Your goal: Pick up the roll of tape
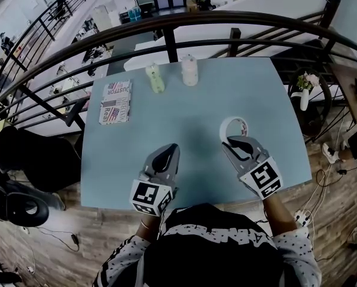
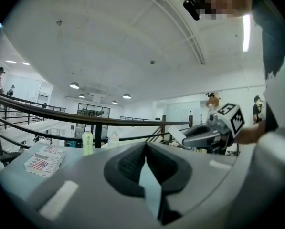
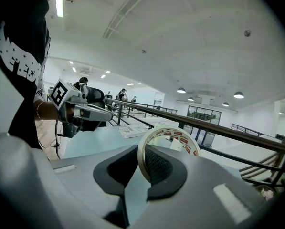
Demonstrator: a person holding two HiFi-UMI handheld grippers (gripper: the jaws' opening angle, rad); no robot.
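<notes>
Pale blue table (image 1: 190,112); cream tape roll (image 3: 173,133), red print; green bottle (image 1: 155,79); flag-print book (image 1: 115,103).

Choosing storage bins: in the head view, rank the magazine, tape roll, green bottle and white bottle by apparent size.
1. magazine
2. tape roll, narrowly
3. white bottle and green bottle: too alike to rank

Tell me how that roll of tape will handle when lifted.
The roll of tape is a thin hollow ring, so it is probably light and fairly stiff. The right gripper pinches only its wall, so it may twist. Being round, it could roll if set on edge.
</notes>
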